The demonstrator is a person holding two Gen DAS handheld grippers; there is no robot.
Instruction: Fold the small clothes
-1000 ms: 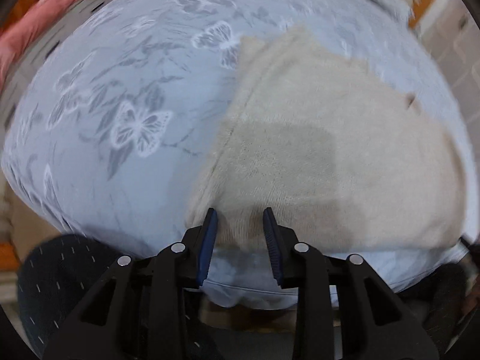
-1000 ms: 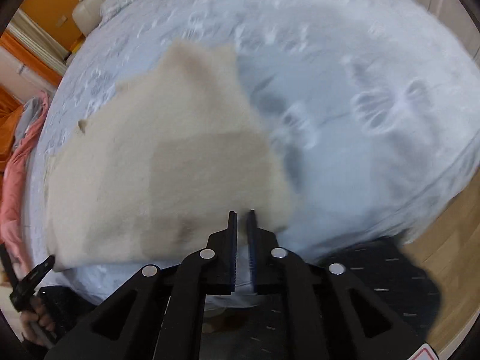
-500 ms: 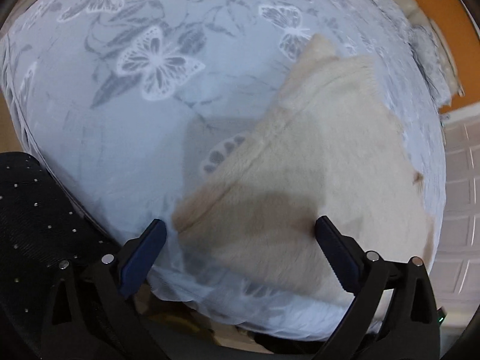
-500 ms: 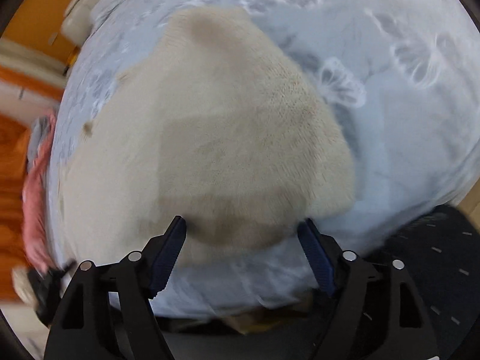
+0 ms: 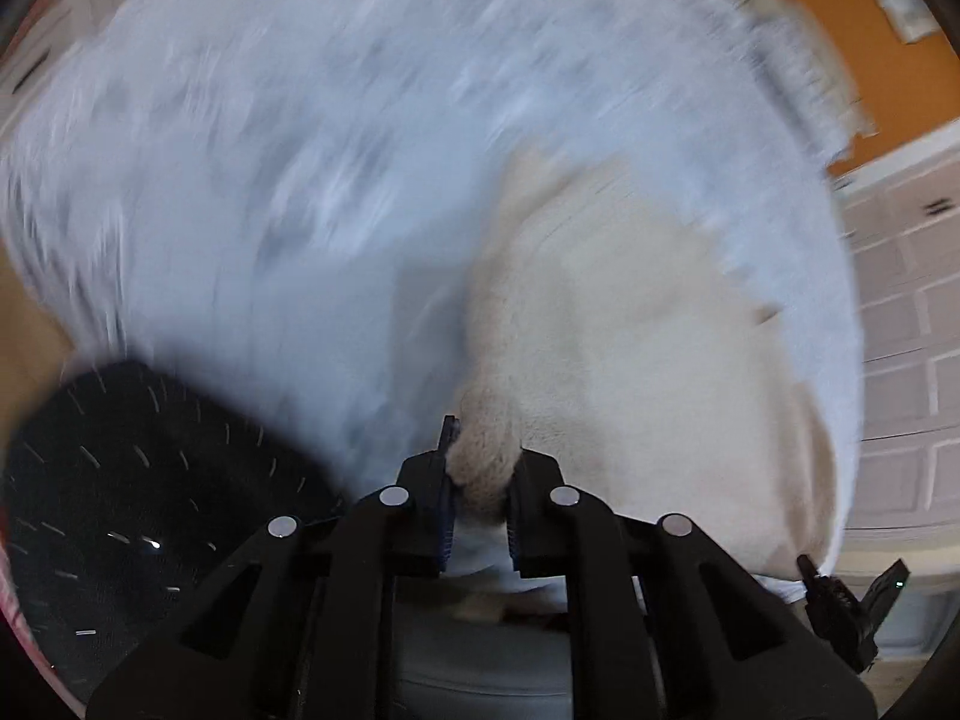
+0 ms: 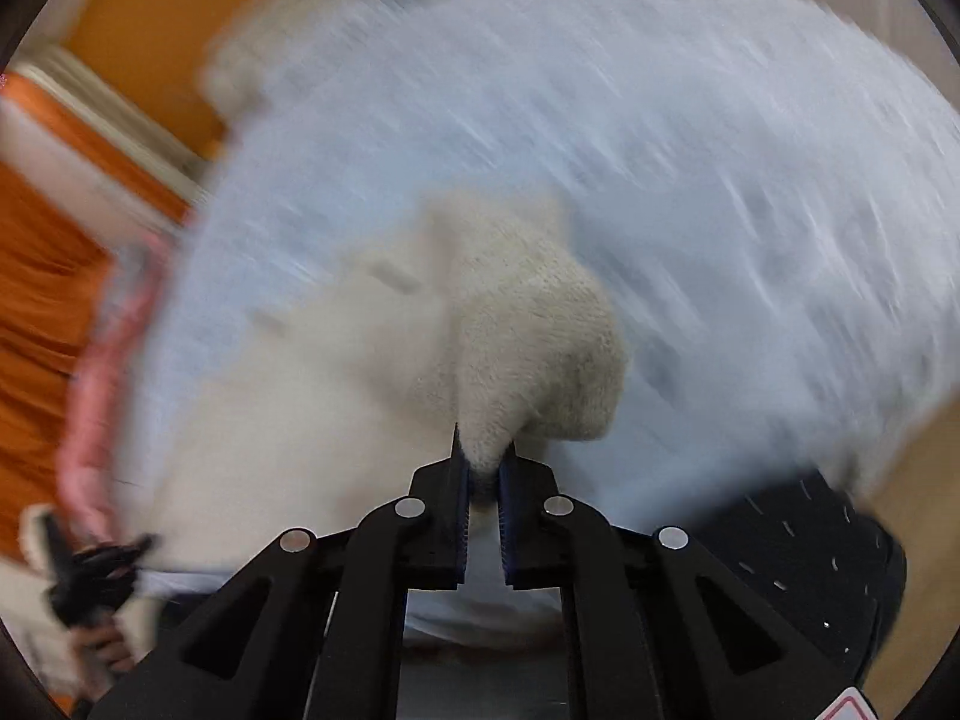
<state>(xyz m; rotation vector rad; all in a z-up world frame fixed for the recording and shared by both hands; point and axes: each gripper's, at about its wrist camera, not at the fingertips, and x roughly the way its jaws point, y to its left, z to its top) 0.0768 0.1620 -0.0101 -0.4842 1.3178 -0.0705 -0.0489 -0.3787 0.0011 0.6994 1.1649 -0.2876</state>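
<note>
Pinching is the word here: at the bottom centre of the left wrist view, the left tongs are clamped on a bunched-up corner of the cream knit garment, fabric wadded right between the blue pads. Same deal in the right wrist view, where the right tongs squeeze another gathered bit of the cream knit garment, which puffs up into a rounded hump just above the tips. The rest of it spreads toward the lower left of that frame, lying on the pale blue bedspread. Everything past the tongs is pretty smeared, so the bedspread print is hard to read. A dark dotted cushion sits at the lower left of the left view. Farther back there's orange wall at the upper left of the right view.
</note>
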